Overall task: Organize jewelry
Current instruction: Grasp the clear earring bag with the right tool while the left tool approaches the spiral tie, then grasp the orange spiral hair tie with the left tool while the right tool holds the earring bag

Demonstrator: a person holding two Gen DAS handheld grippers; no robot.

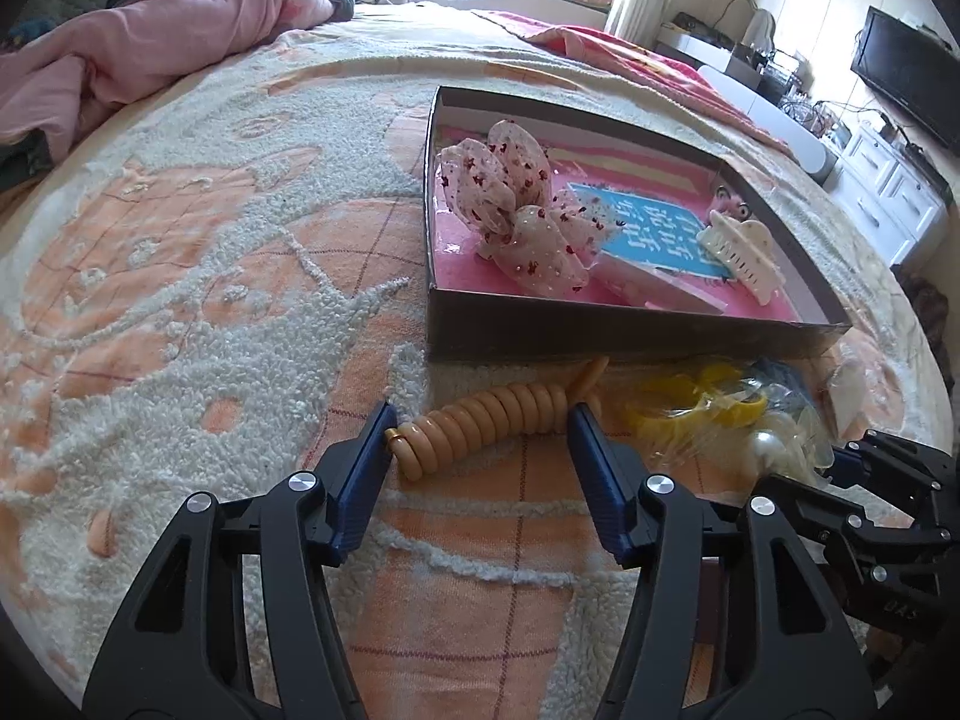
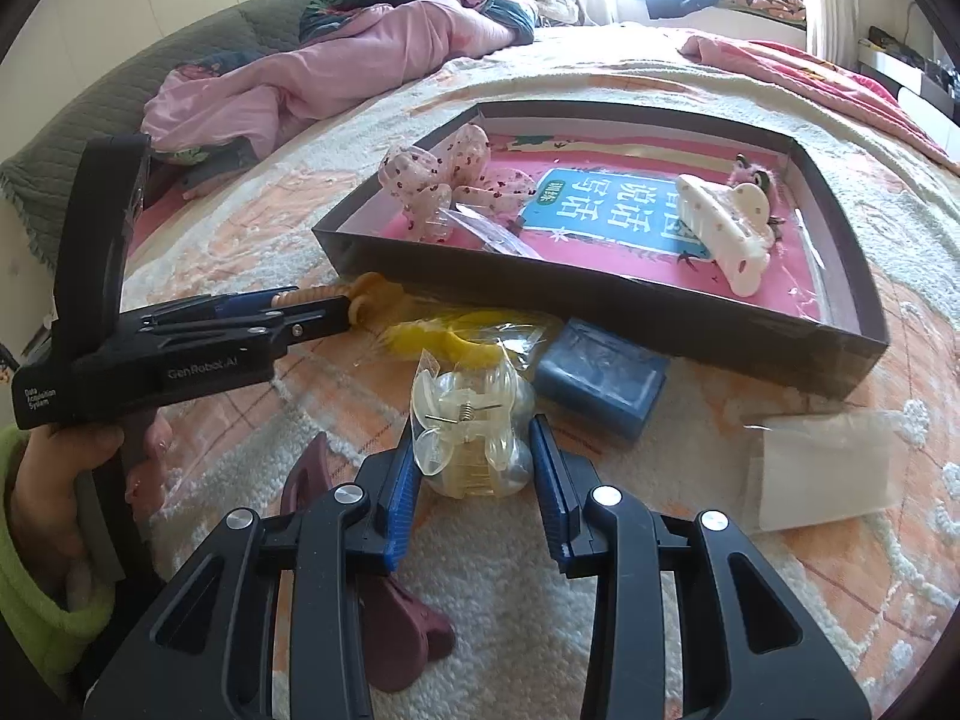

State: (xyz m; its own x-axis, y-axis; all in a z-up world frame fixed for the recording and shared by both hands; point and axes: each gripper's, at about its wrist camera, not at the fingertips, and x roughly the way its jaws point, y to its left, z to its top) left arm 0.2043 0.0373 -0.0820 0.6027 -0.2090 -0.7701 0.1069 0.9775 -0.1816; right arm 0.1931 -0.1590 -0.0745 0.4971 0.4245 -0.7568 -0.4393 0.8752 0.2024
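Observation:
A peach coiled hair tie lies on the bedspread just before the dark shallow box. My left gripper is shut on it, one blue pad at each end; the right wrist view shows it from the side with the coil between its fingers. My right gripper is shut on a clear claw clip in a plastic bag, its pads pressing both sides. The box holds a spotted fabric bow, a white claw clip and a small pink fluffy piece.
Beside the clear clip lie a bagged yellow item, a blue packet, a frosted pouch and a maroon clip. A hand in a green sleeve holds the left gripper. A pink quilt is heaped at the far left.

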